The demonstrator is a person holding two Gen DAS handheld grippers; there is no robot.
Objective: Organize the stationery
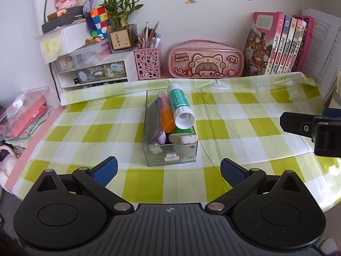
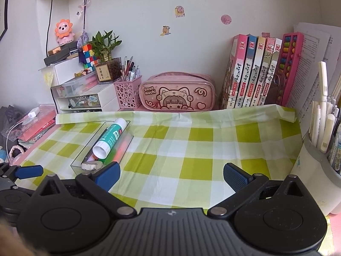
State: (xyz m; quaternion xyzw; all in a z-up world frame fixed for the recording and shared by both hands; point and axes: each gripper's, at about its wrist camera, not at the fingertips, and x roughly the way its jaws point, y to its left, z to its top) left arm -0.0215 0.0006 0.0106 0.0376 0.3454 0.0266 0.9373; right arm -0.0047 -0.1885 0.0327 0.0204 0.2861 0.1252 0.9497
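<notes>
A clear plastic tray (image 1: 170,157) (image 2: 79,164) stands on the green checked cloth, in the middle of the left wrist view. In it lie a teal and white glue stick (image 1: 181,106) (image 2: 110,137), an orange highlighter (image 1: 167,117), a green highlighter (image 1: 183,130), a grubby white eraser (image 1: 183,139) (image 2: 91,165), a lilac pen (image 1: 162,138) and a grey flat case (image 1: 153,117). My left gripper (image 1: 169,175) is open, just short of the tray's near end, nothing between its pads. My right gripper (image 2: 171,176) is open over bare cloth, the tray to its left.
Along the back wall stand a pink mesh pen cup (image 1: 147,64), a pink pencil case (image 1: 205,60) (image 2: 178,95), books (image 1: 279,44) (image 2: 253,72) and white drawers (image 1: 91,72). A grey holder with pens (image 2: 319,160) is at the right. Clutter lies past the left table edge.
</notes>
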